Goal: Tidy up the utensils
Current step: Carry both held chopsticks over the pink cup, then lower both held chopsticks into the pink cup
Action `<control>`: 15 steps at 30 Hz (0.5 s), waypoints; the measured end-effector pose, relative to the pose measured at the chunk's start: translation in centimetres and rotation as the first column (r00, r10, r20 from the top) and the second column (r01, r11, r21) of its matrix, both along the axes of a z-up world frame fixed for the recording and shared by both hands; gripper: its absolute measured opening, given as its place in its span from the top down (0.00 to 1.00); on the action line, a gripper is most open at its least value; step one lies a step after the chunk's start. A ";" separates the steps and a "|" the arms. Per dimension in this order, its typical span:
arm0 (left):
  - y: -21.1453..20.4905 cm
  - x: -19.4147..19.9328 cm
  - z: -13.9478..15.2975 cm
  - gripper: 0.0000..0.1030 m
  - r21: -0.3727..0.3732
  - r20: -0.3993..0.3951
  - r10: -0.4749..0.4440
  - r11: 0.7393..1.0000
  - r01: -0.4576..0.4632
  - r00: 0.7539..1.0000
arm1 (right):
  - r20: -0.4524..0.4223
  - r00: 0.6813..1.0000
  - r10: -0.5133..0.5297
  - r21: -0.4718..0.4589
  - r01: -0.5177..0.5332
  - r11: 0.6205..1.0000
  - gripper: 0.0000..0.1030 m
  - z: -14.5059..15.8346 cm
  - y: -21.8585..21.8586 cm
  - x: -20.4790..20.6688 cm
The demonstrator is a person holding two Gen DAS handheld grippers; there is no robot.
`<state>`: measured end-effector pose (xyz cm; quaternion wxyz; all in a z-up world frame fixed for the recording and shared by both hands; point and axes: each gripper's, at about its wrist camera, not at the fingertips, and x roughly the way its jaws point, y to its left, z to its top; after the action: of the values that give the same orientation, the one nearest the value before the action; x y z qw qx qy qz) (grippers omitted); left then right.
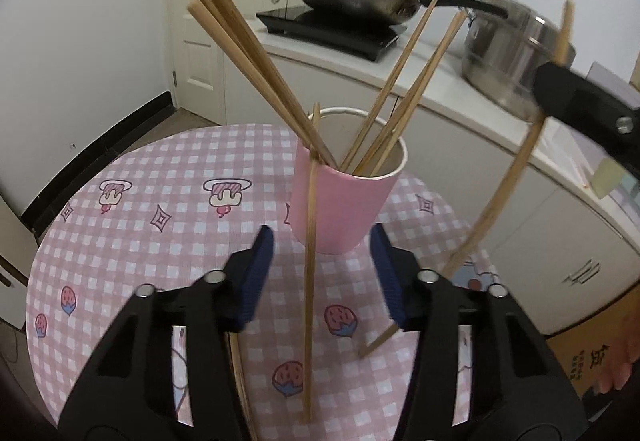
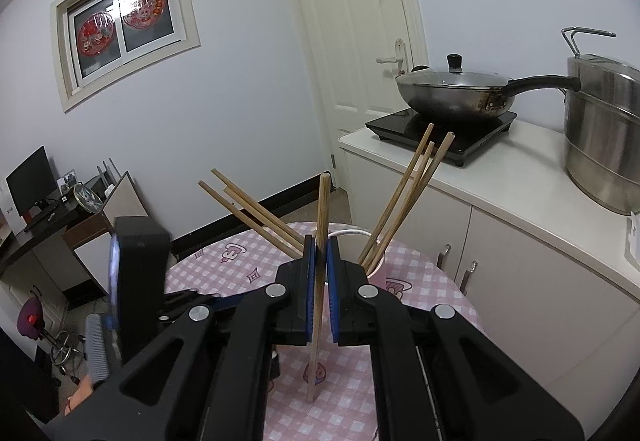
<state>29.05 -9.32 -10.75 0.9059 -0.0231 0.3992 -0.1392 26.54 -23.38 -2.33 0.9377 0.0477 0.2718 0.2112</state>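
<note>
Right tool (image 2: pixel 320 289) pinching one wooden chopstick (image 2: pixel 322 237); left tool (image 1: pixel 322 273) spread, gripping nothing.
Blue ribbed pads; thin bamboo stick (image 1: pixel 309 281) leans between them against pink ribbed cup (image 1: pixel 340 209), round, holding more chopsticks, on gingham-clothed tabletop (image 1: pixel 132 241).

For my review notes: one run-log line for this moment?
left gripper: open | right gripper: shut on chopstick | pink cup: six chopsticks
</note>
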 end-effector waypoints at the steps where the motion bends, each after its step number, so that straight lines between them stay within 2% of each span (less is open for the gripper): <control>1: -0.1 0.4 -0.3 0.58 0.009 -0.008 0.004 1.000 -0.004 1.000 | -0.001 1.000 0.001 0.000 -0.001 1.000 0.95 0.0 0.0 0.1; 6: -0.4 1.8 -1.1 0.67 0.024 -0.027 0.007 1.000 -0.006 1.000 | -0.004 1.000 0.004 0.002 -0.004 1.000 0.95 -0.2 0.0 0.3; 10: -0.5 2.4 -1.5 0.90 0.034 -0.031 0.001 0.999 0.000 1.000 | -0.008 1.000 0.004 0.000 -0.004 1.000 0.95 -0.2 0.1 0.7; 15: 0.0 1.9 -1.0 0.94 0.020 -0.005 0.011 1.000 -0.011 1.000 | -0.008 1.000 0.006 -0.002 -0.006 1.000 0.95 -0.1 0.3 0.8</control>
<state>30.96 -9.30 -11.73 0.9058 -0.0167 0.4028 -0.1304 27.34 -23.07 -2.48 0.9360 0.0469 0.2759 0.2134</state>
